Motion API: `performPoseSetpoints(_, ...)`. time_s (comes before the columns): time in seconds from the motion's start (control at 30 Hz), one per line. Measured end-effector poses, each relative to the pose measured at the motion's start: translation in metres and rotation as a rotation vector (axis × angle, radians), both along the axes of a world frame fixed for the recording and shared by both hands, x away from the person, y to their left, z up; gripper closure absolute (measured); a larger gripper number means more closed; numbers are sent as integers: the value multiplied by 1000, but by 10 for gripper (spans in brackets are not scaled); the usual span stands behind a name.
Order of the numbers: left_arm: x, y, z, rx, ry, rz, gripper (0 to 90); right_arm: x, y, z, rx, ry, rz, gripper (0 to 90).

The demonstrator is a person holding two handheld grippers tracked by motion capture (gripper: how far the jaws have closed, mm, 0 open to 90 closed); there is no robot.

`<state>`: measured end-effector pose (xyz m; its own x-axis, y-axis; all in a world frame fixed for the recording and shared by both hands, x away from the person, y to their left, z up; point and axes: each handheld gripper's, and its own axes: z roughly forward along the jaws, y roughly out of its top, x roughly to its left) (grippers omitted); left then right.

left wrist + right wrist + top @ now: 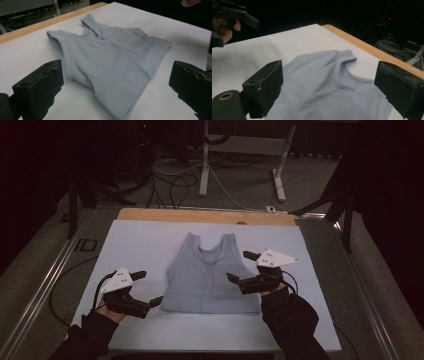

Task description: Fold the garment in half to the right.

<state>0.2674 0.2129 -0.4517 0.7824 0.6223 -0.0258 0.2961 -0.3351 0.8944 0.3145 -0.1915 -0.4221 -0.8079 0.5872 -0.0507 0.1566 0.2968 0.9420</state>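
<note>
A pale blue sleeveless top (207,275) is being displayed flat on the white sheet (140,245) covering the counter (200,215), straps toward the far wooden edge and hem toward the person. The left hand-held gripper (147,289) is being held just beside the garment's lower left corner, jaws spread wide with nothing between them; in the left gripper view, the hem corner (120,110) is being framed between the two black jaws. The right hand-held gripper (242,266) is being poised at the garment's right side, near the armhole, jaws likewise parted and empty. Both tools are being angled inward toward the cloth, apparently so that opposite sides can be taken at once, perhaps for folding or lifting. Cables and metal stand legs (205,165) are being left on the floor beyond.
</note>
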Motion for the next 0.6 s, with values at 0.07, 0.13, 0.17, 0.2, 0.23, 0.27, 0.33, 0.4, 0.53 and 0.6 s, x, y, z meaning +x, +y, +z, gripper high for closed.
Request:
performPoseSetpoints(0.07, 2, -1, -1, 3, 15, 28, 3, 3, 4, -1, 7, 1, 6, 85)
performPoseSetpoints(0.13, 4, -4, -3, 11, 21, 50, 3, 8, 10, -2, 4, 3, 11, 85)
performPoseSetpoints(0.17, 5, -5, -3, 18, 24, 59, 3, 10, 13, -3, 1, 1, 12, 85)
performPoseSetpoints(0.2, 6, -7, -4, 21, 27, 65, 3, 12, 16, -3, 0, 3, 15, 85)
performPoseSetpoints(0.23, 7, -9, -5, 23, 33, 72, 3, 15, 19, -4, 0, 6, 20, 85)
performPoseSetpoints(0.27, 8, -11, -7, 23, 41, 79, 3, 17, 22, -5, -3, 9, 22, 85)
performPoseSetpoints(0.33, 11, -14, -11, 33, 57, 87, 3, 21, 29, -6, -8, 8, 30, 85)
performPoseSetpoints(0.4, 14, -19, -16, 43, 68, 108, 3, 24, 34, -7, -11, 11, 33, 85)
performPoseSetpoints(0.53, 17, -27, -24, 61, 91, 107, 3, 31, 42, -9, -8, 11, 43, 85)
performPoseSetpoints(0.6, 18, -30, -28, 56, 107, 108, 3, 33, 45, -10, -8, 13, 46, 85)
